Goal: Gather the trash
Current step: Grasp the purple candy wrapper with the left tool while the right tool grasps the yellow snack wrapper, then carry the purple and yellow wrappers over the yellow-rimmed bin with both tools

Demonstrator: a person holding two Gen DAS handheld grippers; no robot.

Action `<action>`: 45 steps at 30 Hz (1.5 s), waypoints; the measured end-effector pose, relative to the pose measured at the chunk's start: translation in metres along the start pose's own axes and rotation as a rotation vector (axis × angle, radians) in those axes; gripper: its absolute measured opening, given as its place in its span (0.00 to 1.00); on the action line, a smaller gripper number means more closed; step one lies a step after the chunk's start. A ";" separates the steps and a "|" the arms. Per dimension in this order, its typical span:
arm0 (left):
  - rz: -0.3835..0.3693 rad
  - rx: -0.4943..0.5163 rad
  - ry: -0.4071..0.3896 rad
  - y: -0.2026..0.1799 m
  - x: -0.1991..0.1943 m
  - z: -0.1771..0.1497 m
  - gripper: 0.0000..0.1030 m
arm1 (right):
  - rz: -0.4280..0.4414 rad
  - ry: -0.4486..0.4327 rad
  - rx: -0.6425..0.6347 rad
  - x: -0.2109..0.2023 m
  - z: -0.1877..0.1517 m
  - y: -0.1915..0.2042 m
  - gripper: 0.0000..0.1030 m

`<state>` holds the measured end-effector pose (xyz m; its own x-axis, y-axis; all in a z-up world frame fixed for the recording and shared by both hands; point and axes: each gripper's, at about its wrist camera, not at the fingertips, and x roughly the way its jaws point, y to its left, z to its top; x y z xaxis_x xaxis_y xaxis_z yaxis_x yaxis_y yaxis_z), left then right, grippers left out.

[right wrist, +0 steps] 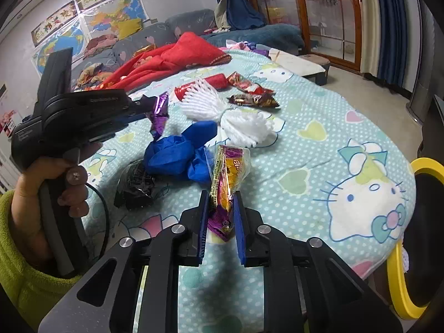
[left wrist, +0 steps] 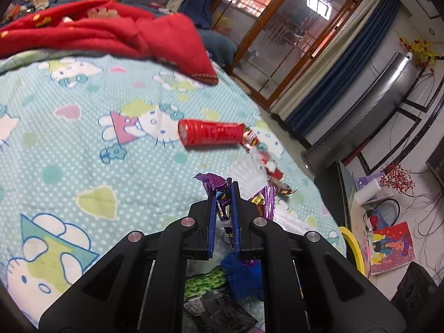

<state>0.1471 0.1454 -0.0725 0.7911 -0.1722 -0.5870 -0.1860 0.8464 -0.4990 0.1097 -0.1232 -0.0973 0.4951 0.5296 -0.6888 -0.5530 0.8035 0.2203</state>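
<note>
Two wrappers: purple wrapper [left wrist: 225,206] between left fingers [left wrist: 213,208], orange wrapper [right wrist: 226,194] between right fingers [right wrist: 239,222].

A crinkled purple foil wrapper [left wrist: 225,206] hangs pinched and lifted; a yellow-purple plastic snack packet [right wrist: 228,183] stands upright on the bed, clamped.

Even, moderately bright daylight enters through the wood-framed glass doors [left wrist: 280,30]. Soft shadows fall on the pale blue cartoon-print bedspread [right wrist: 319,149]. Strong fisheye bending and dark corners; slight motion blur in the left view.
</note>
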 end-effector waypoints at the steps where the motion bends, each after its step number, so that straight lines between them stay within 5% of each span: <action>1: 0.002 0.010 -0.010 -0.002 -0.004 0.001 0.05 | -0.001 -0.003 0.004 -0.002 0.000 -0.002 0.16; 12: -0.028 0.062 -0.120 -0.023 -0.036 0.007 0.05 | -0.029 -0.043 0.043 -0.019 0.008 -0.017 0.16; 45: -0.168 0.311 -0.103 -0.124 -0.055 -0.031 0.05 | -0.140 -0.200 0.098 -0.088 0.031 -0.063 0.16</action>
<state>0.1090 0.0343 0.0021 0.8528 -0.2840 -0.4382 0.1255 0.9260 -0.3559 0.1213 -0.2123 -0.0292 0.6905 0.4463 -0.5692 -0.4067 0.8903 0.2048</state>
